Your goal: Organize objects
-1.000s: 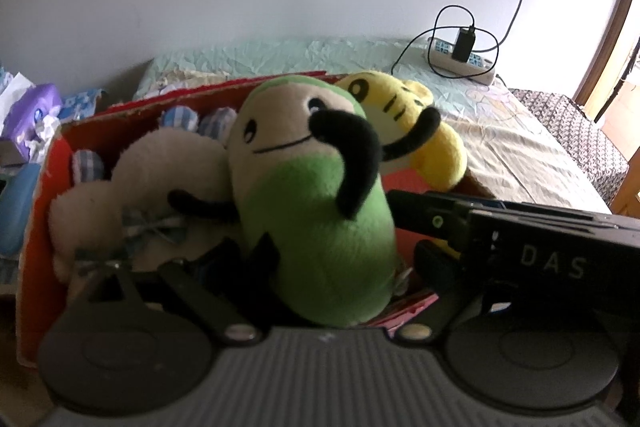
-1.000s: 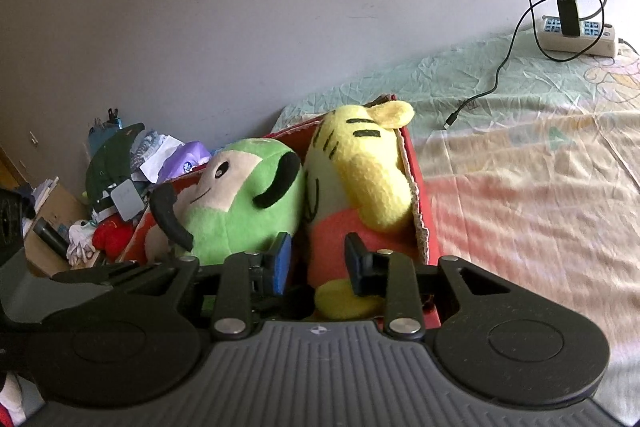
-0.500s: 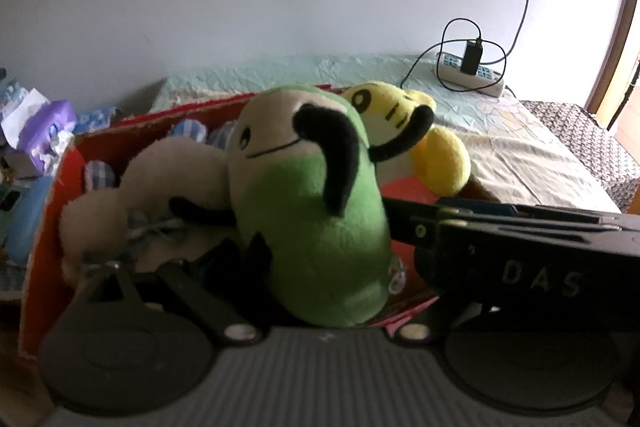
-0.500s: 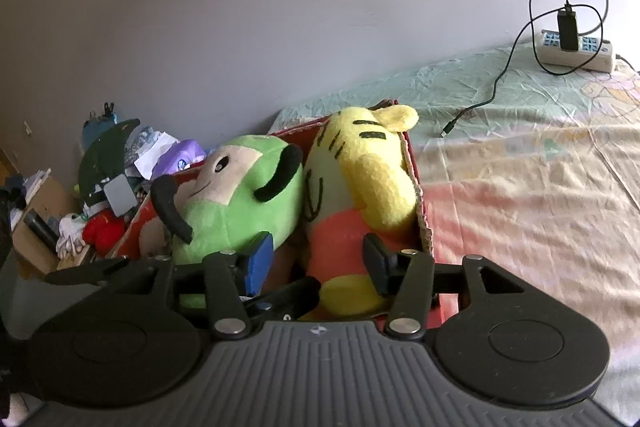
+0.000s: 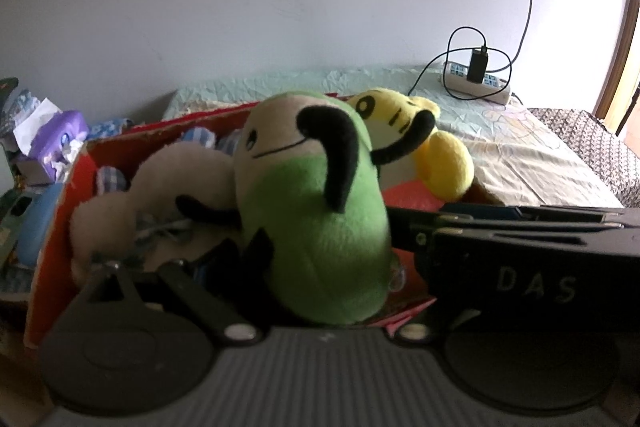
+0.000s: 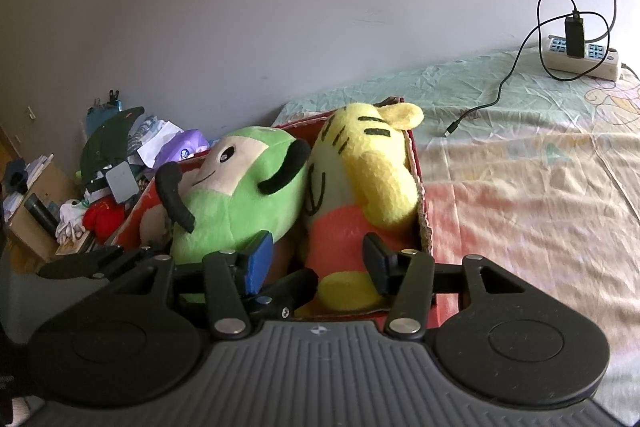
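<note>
Plush toys fill the red cardboard box (image 6: 421,187) that stands at the near left edge of the bed, and both grippers sit at its near wall. Right gripper (image 6: 316,259) points down into the box with its jaws parted and a gap on each side of the lower end of the yellow striped tiger plush with an orange middle (image 6: 360,183); the blue-padded left finger (image 6: 256,261) lies just beside the green bean-shaped plush with black arms (image 6: 236,203), the black right finger (image 6: 378,263) near the tiger's yellow foot. Neither pad presses on the toy. Left gripper (image 5: 316,283) is spread wide around the base of the green plush (image 5: 316,227); its fingertips are hidden behind the toy, so whether the pads press cannot be told. Crossing the left wrist view from the right, the black body of the right gripper bears the white letters "DAS" (image 5: 536,287). Left of the green plush lies a cream plush with blue checked patches (image 5: 168,183). Beyond the box stretches the pale patterned bedsheet (image 6: 520,155), with a white power strip (image 6: 580,61), a black charger plugged into it and a black cable trailing onto the sheet. Far left, past the box, a cluttered heap holds a purple tissue pack (image 5: 60,135) and papers
</note>
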{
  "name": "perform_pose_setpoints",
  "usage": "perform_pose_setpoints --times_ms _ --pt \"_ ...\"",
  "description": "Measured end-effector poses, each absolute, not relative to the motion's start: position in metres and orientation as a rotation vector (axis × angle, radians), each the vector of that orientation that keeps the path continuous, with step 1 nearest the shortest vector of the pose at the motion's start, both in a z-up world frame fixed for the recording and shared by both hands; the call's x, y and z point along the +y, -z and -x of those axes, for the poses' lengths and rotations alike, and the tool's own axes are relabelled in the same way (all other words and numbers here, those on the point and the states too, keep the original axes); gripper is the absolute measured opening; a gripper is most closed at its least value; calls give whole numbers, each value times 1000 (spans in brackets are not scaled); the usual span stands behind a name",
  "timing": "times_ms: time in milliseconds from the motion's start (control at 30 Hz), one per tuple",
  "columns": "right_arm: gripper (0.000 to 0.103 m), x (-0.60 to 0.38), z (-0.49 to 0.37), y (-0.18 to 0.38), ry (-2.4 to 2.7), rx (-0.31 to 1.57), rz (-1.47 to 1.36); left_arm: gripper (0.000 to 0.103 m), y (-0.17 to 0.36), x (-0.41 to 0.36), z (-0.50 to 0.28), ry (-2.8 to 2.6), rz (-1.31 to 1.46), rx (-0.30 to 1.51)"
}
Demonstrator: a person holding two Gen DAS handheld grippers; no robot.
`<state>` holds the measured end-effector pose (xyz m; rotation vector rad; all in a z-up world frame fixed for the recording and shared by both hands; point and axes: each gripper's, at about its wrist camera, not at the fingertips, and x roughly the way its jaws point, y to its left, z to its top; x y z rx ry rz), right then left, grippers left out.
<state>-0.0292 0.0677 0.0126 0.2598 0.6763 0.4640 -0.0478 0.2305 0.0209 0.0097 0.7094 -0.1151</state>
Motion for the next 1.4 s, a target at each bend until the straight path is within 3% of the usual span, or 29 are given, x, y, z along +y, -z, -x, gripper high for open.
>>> perform_pose_setpoints --times_ms 367,567,667,767,967,1200,1400 --pt "52 64 32 -11 -498 664 -269 95 -22 228 55 68 -20 690" --pt "60 45 40 -21 -524 678 -278 95 -35 215 69 -5 -103 664" --pt "51 24 46 -27 -559 693 -296 95 -46 208 75 -15 -96 689" --pt "57 3 56 -36 -548 689 -280 95 -58 192 81 13 -83 717" --pt "59 -45 56 -32 -335 741 -212 96 -70 136 84 98 -138 743" --pt "64 -90 41 -6 -28 918 -145 99 -44 74 74 199 -140 893" --pt "72 -114 51 5 35 945 -122 99 -22 47 63 168 -137 996"
